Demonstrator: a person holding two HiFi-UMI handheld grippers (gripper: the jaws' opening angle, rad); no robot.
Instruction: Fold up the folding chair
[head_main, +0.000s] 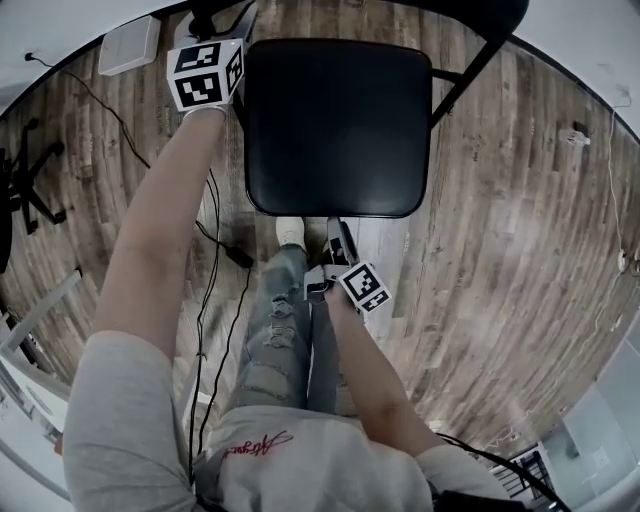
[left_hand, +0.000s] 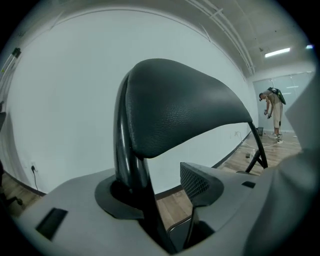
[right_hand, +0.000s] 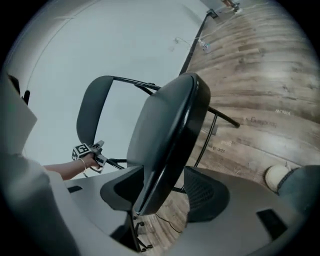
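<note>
The black folding chair stands open on the wood floor, its padded seat (head_main: 337, 125) right in front of me. My left gripper (head_main: 225, 30) is at the chair's back left. In the left gripper view the black frame tube (left_hand: 131, 175) below the backrest (left_hand: 175, 107) runs between the jaws of that gripper (left_hand: 160, 192). The tube lies against the left jaw, and a gap shows at the right pad (left_hand: 197, 181). My right gripper (head_main: 335, 230) is at the seat's front edge. Its open jaws (right_hand: 162, 192) straddle that edge (right_hand: 167, 145), with floor showing beside the right pad (right_hand: 205, 192).
My legs and a white shoe (head_main: 290, 232) are just below the seat. Cables (head_main: 215, 250) trail over the floor at left, near a white box (head_main: 130, 45) and an office chair base (head_main: 25, 180). Far off, a person (left_hand: 274, 112) stands by the wall.
</note>
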